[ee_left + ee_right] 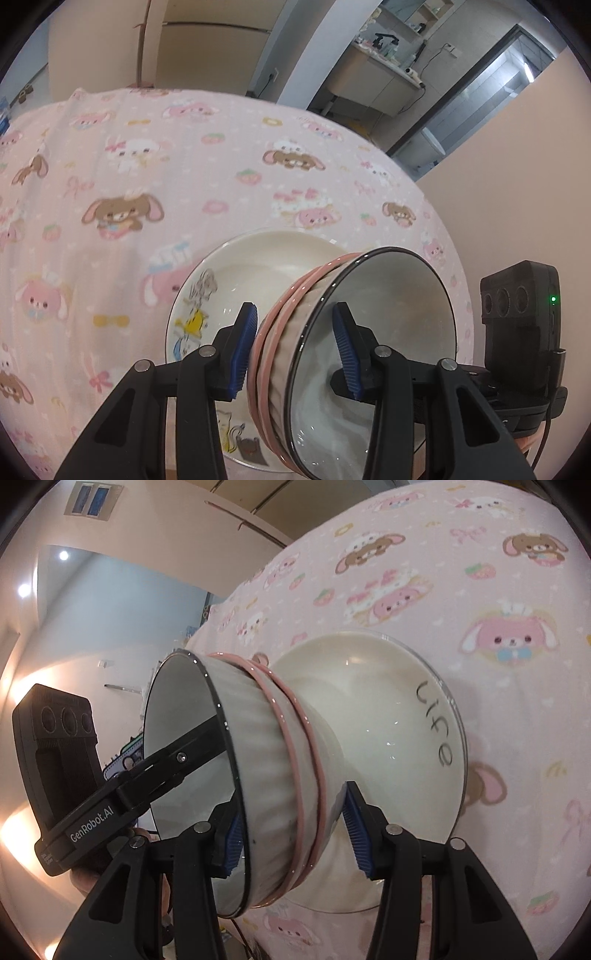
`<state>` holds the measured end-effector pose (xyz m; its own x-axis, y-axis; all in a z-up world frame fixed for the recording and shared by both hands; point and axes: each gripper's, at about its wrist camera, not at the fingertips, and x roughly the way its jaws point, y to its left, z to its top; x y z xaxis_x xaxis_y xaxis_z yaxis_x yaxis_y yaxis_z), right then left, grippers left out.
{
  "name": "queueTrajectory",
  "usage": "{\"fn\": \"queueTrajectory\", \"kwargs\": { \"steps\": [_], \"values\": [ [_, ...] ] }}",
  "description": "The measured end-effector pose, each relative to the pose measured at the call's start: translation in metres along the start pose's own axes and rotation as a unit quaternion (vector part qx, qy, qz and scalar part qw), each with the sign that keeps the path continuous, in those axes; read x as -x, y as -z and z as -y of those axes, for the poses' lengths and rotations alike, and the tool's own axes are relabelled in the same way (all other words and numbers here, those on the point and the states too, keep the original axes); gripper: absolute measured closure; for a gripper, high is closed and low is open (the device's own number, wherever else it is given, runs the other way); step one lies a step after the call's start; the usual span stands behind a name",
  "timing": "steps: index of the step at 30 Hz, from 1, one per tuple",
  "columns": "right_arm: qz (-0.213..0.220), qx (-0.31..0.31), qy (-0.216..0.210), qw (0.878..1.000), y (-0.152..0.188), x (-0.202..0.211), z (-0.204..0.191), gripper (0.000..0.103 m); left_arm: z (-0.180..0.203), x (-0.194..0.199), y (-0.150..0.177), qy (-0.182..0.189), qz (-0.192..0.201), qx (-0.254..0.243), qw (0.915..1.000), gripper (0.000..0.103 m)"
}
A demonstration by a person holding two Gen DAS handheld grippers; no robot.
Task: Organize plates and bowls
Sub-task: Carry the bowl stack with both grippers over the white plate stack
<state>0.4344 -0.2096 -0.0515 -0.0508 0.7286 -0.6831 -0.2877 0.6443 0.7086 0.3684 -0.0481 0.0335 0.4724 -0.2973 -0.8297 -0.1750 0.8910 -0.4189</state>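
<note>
I have a nested stack of bowls [295, 347] clamped from both sides and carried tilted above the table [110, 166], which is covered in a pink cartoon cloth; my left gripper [293, 350] is closed over the stack's rim, one blue pad outside against the pink-edged bowls, the other inside the top bowl with the dark rim; my right gripper [295, 834] grips the opposite rim of the same stack [266, 775], one pad inside the dark-rimmed bowl, the other against the outer wall beyond the pink edges; just behind and below the stack a wide cream plate [388, 720] with handwriting on it lies flat on the cloth; I cannot tell whether the stack touches it.
</note>
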Motion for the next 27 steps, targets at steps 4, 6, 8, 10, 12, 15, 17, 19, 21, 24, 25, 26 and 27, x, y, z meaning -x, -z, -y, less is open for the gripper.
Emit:
{"fn": "queueTrajectory", "kwargs": {
  "steps": [4, 6, 8, 10, 12, 15, 17, 19, 21, 24, 25, 26, 27],
  "values": [
    [-0.016, -0.003, 0.005, 1.000, 0.005, -0.008, 0.002, 0.055, -0.004, -0.004, 0.005, -0.003, -0.008, 0.004, 1.0000, 0.059],
    [-0.019, -0.004, 0.008, 1.000, 0.007, -0.009, 0.003, 0.055, -0.007, -0.007, 0.005, 0.001, -0.011, 0.005, 0.9999, 0.059],
    [-0.019, -0.002, 0.017, 1.000, 0.008, -0.009, 0.002, 0.055, -0.010, -0.011, 0.005, 0.005, -0.017, 0.009, 0.9998, 0.059],
    [-0.016, 0.005, 0.029, 0.999, 0.008, -0.009, 0.000, 0.055, -0.011, -0.014, 0.003, 0.008, -0.020, 0.010, 0.9997, 0.059],
    [-0.015, 0.006, 0.035, 0.999, 0.008, -0.009, 0.000, 0.055, -0.011, -0.015, 0.002, 0.007, -0.019, 0.007, 0.9998, 0.059],
    [-0.012, 0.010, 0.039, 0.999, 0.007, -0.008, 0.000, 0.055, -0.009, -0.015, 0.004, -0.003, -0.009, -0.005, 0.9999, 0.060],
    [-0.010, 0.013, 0.042, 0.999, 0.008, -0.006, -0.001, 0.055, -0.002, -0.013, 0.007, -0.024, 0.005, -0.030, 0.9993, 0.062],
    [-0.006, 0.019, 0.046, 0.999, 0.008, -0.005, -0.001, 0.055, 0.002, -0.010, 0.009, -0.033, 0.013, -0.048, 0.9982, 0.062],
    [-0.001, 0.023, 0.052, 0.998, 0.008, -0.004, -0.002, 0.055, 0.001, -0.005, 0.009, -0.024, 0.023, -0.048, 0.9983, 0.061],
    [0.026, 0.050, 0.082, 0.995, 0.008, 0.003, -0.011, 0.057, 0.004, 0.011, 0.007, -0.022, 0.058, -0.061, 0.9962, 0.061],
    [0.046, 0.066, 0.093, 0.992, 0.009, 0.010, -0.017, 0.057, 0.007, 0.019, 0.007, -0.028, 0.073, -0.069, 0.9946, 0.061],
    [0.063, 0.079, 0.101, 0.990, 0.010, 0.018, -0.023, 0.057, 0.010, 0.023, 0.006, -0.033, 0.083, -0.075, 0.9932, 0.061],
    [0.077, 0.091, 0.109, 0.987, 0.009, 0.024, -0.030, 0.057, 0.013, 0.031, 0.006, -0.040, 0.096, -0.086, 0.9909, 0.060]
  ]
}}
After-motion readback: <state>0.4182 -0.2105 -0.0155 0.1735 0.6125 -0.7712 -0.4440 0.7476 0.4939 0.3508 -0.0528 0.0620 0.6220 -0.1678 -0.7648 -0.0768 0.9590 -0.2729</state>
